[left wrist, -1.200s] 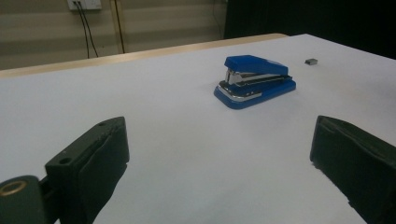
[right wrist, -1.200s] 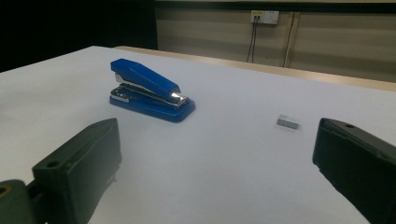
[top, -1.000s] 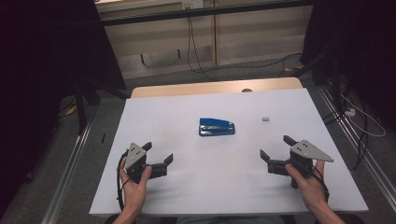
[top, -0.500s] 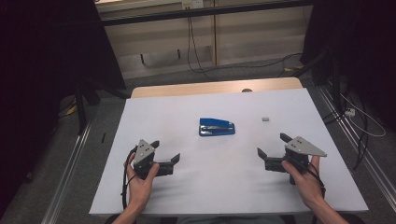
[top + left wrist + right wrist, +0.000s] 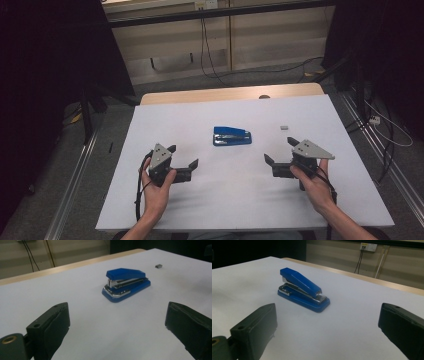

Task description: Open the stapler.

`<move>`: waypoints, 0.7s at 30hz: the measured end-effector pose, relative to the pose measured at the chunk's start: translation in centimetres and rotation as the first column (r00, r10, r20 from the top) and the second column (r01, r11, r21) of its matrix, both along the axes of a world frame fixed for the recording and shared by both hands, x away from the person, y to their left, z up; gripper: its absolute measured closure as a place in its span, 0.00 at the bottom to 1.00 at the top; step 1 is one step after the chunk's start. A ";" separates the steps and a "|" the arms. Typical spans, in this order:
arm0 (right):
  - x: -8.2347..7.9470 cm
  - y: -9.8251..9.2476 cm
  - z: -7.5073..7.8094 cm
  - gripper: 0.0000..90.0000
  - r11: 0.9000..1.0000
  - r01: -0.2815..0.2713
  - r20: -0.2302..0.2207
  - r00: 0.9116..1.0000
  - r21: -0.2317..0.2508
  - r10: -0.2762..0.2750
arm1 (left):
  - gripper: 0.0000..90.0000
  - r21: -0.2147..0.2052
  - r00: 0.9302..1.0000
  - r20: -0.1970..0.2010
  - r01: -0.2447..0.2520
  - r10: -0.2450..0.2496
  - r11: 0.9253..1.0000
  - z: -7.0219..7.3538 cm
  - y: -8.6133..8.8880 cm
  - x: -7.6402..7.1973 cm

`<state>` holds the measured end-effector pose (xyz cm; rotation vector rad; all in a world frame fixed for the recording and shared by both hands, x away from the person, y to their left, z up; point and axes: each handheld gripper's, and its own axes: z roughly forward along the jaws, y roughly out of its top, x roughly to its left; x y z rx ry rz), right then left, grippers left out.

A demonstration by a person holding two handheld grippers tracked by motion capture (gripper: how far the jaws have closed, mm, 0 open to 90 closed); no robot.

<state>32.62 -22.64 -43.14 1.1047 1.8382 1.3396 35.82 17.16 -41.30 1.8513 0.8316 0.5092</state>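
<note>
A blue stapler (image 5: 231, 135) lies flat on the middle of the white table top (image 5: 225, 205). My left gripper (image 5: 184, 156) is held low at the stapler's near left, jaws wide apart and empty. My right gripper (image 5: 279, 150) is at its near right, also open and empty. In the left gripper view the stapler (image 5: 126, 285) lies ahead, between and beyond the open jaws of the gripper (image 5: 117, 315). The right gripper view shows the stapler (image 5: 303, 290) ahead and left of centre, beyond that gripper (image 5: 327, 315).
A small grey staple block (image 5: 284, 127) lies to the right of the stapler, also in the left gripper view (image 5: 158, 265). A wooden strip (image 5: 230, 94) runs along the table's far edge. Cables and dark stands flank the table on the floor.
Both hands have brought their grippers inward and slightly forward toward the stapler. Both stay open. The stapler has not moved.
</note>
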 end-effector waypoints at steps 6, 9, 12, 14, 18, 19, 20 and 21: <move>0.7 1.2 0.0 0.02 0.999 -0.036 0.006 0.999 -0.010 0.036 | 0.06 -0.002 0.999 -0.031 0.018 -0.018 1.000 -0.2 0.0 0.0; 1.3 1.8 -0.1 0.02 0.999 -0.052 0.002 0.999 -0.002 0.052 | 0.06 0.001 0.999 -0.034 0.014 -0.014 1.000 -0.3 0.1 -0.2; 1.6 2.1 0.0 0.01 0.998 -0.068 -0.008 0.998 0.008 0.068 | 0.06 -0.014 1.000 -0.031 0.004 -0.004 1.000 -0.3 0.2 -0.1; 1.9 2.8 0.2 0.04 0.996 -0.092 -0.002 0.996 0.002 0.092 | 0.05 -0.020 0.999 -0.035 0.000 0.000 1.000 -0.3 0.2 0.0; 2.3 3.5 0.2 0.03 0.995 -0.102 -0.002 0.995 0.003 0.102 | 0.05 -0.036 1.000 -0.030 -0.004 0.003 0.999 -0.4 -0.2 0.6; 2.6 4.0 0.1 0.04 0.994 -0.109 -0.001 0.994 0.004 0.109 | 0.05 -0.030 1.000 -0.031 0.005 -0.006 1.000 -0.4 -0.4 0.7; 2.6 4.0 0.1 0.04 0.994 -0.109 -0.001 0.994 0.004 0.109 | 0.05 -0.027 1.000 -0.027 0.013 -0.014 1.000 -0.4 -0.5 0.8; 2.8 4.2 0.1 0.04 0.994 -0.113 0.000 0.994 0.001 0.113 | 0.05 -0.027 1.000 -0.025 0.016 -0.017 0.999 -0.4 -0.7 0.9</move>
